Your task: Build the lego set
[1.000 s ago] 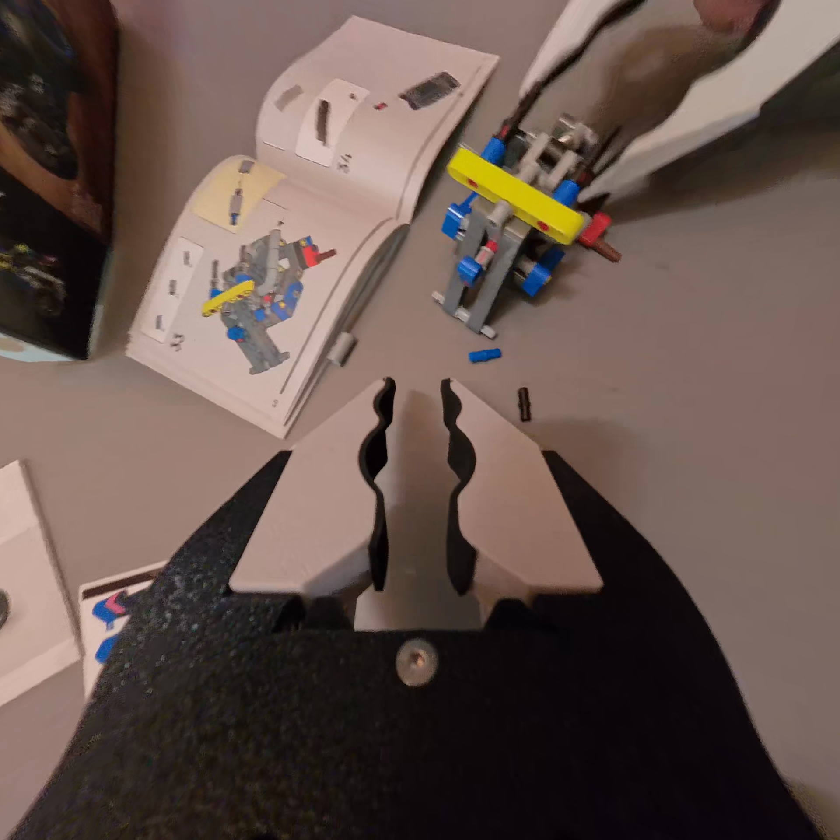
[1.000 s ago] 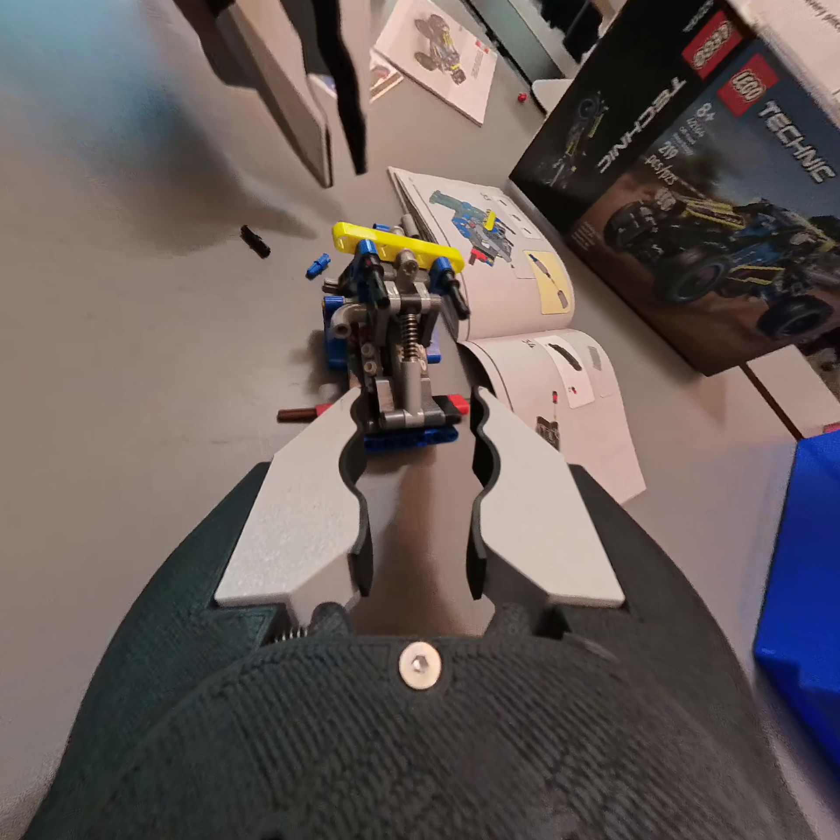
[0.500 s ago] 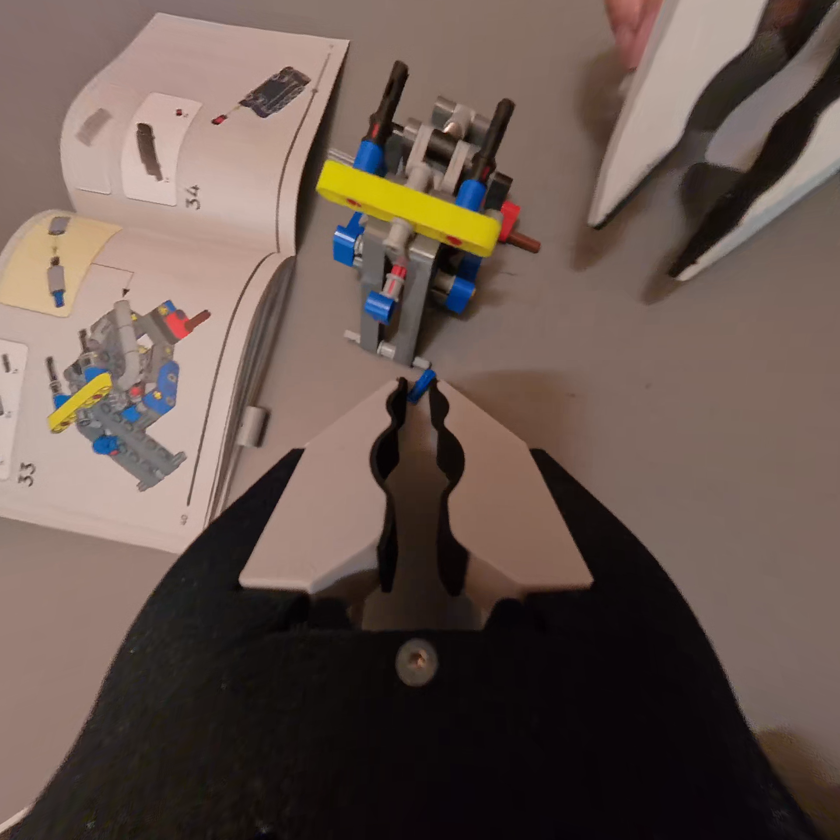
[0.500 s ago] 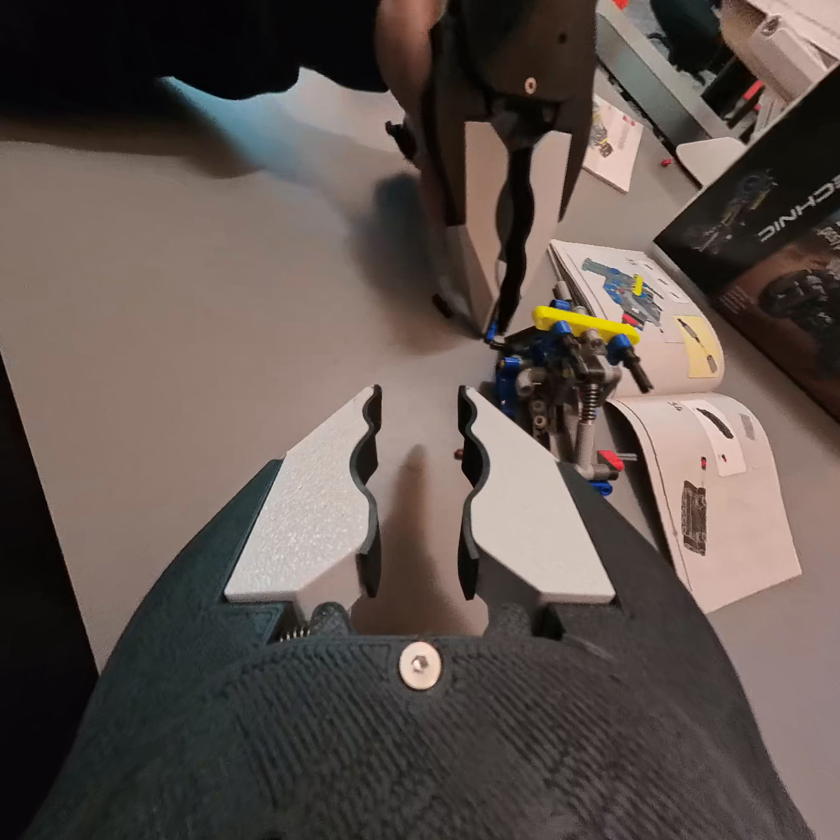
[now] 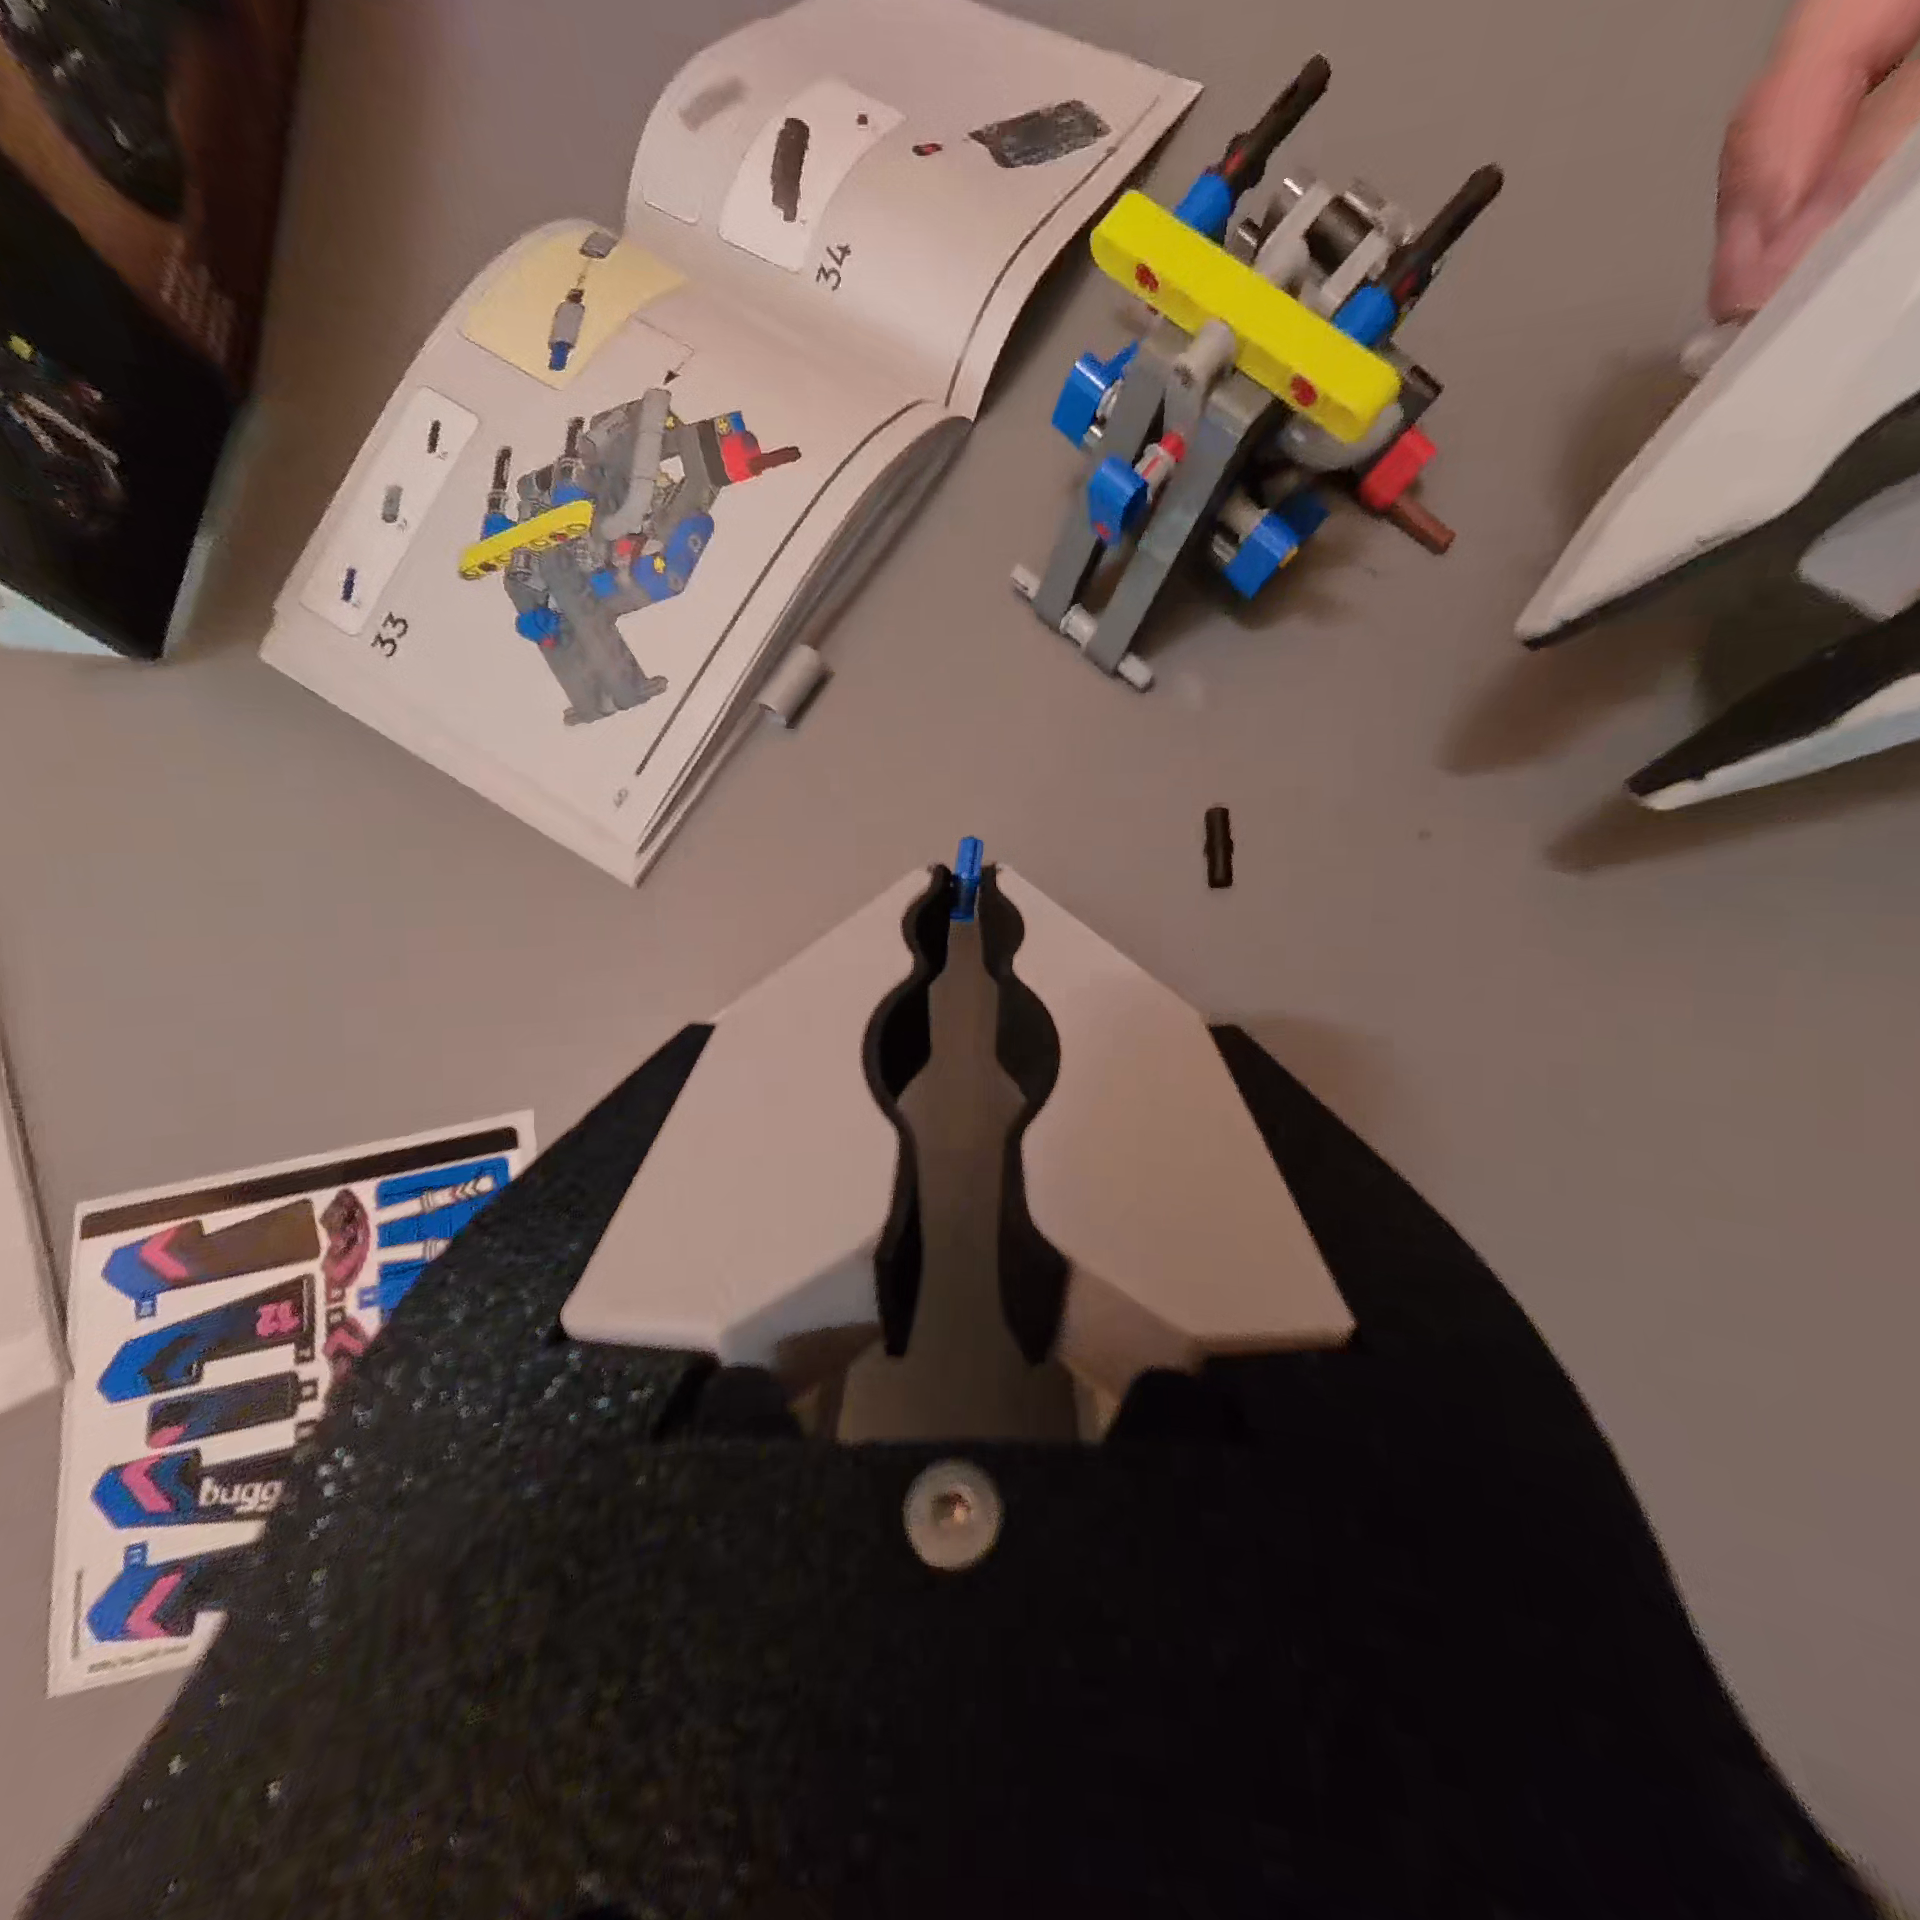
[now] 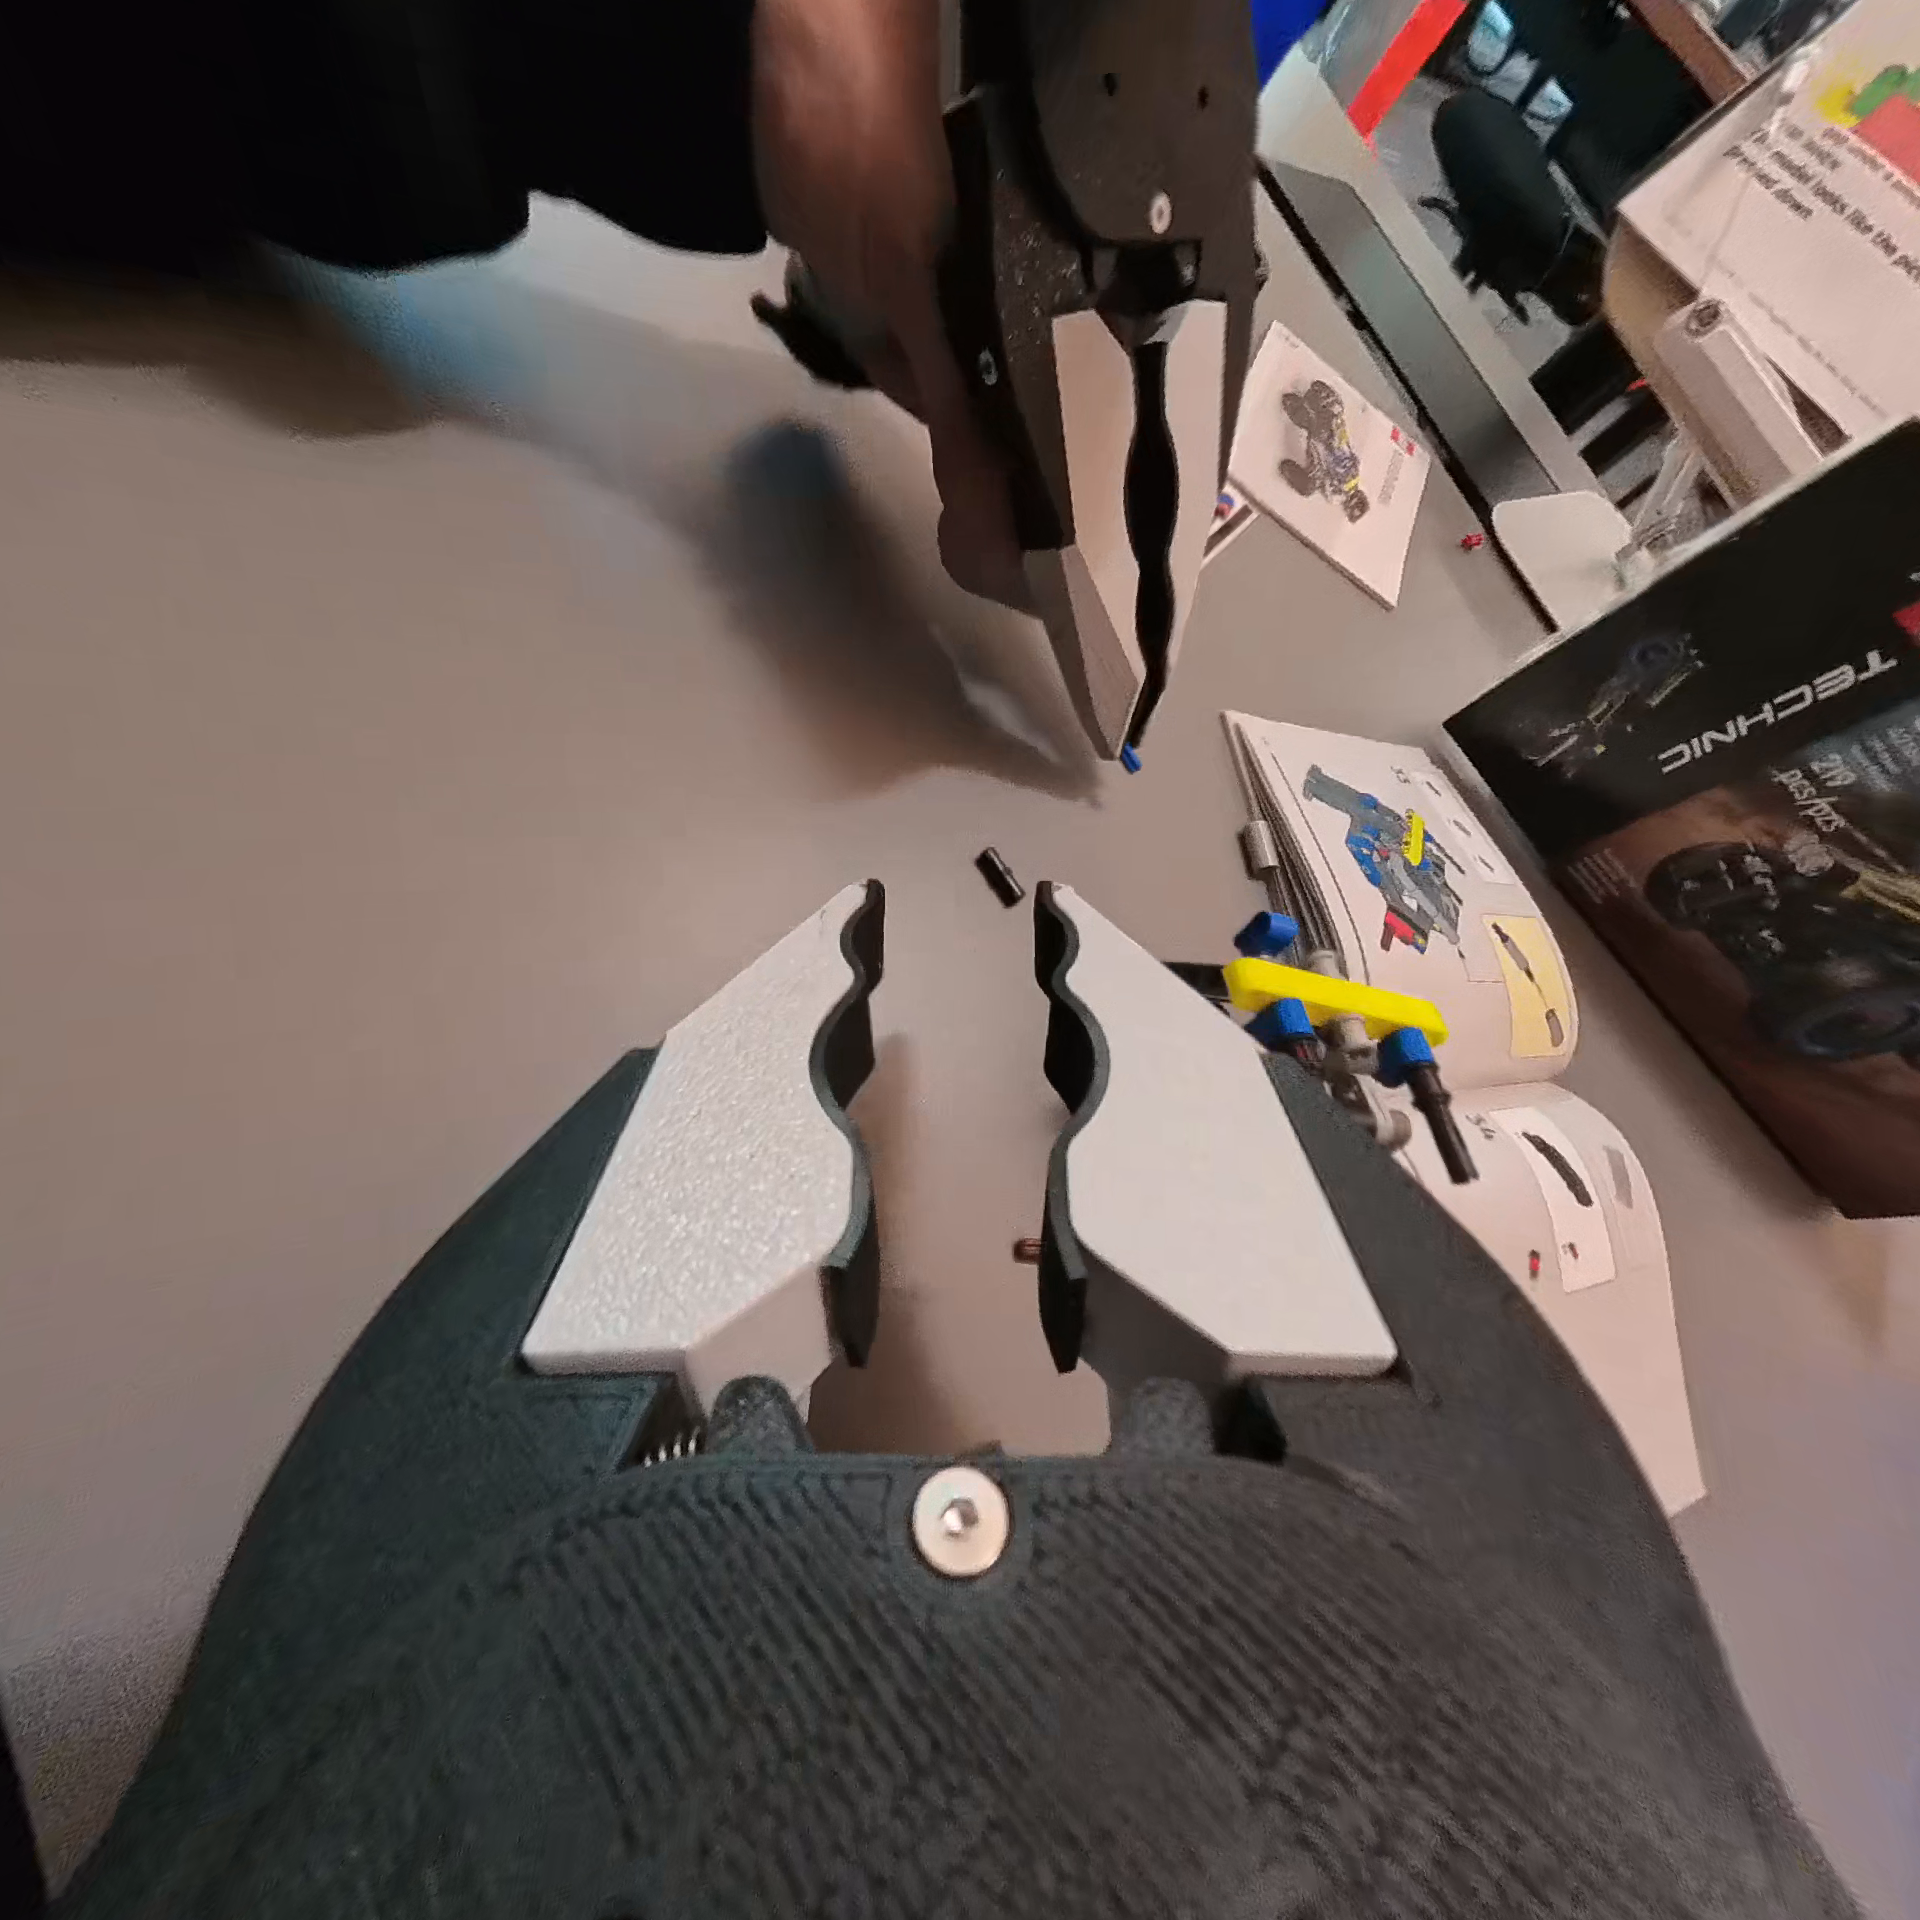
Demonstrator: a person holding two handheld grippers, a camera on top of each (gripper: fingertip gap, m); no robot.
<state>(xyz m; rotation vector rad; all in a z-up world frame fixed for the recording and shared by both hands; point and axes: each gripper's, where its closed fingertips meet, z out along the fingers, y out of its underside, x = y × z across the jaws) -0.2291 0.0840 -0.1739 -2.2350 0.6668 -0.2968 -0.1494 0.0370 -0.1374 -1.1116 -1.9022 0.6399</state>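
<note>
Two hand-held grippers hover over a grey worktop (image 5: 1558, 1143). The left gripper (image 5: 966, 883) has its jaws pinching a small blue pin (image 5: 967, 873), whose tip pokes out beyond them, lifted off the surface. The right gripper (image 6: 958, 899) has its jaws spread with nothing between them; a loose black pin (image 6: 1000, 876) lies on the worktop just beyond its tips, toward one o'clock. A half-built brick model (image 5: 1236, 384) with a yellow beam stands at one o'clock from the left gripper, an open instruction booklet (image 5: 665, 436) at eleven o'clock.
</note>
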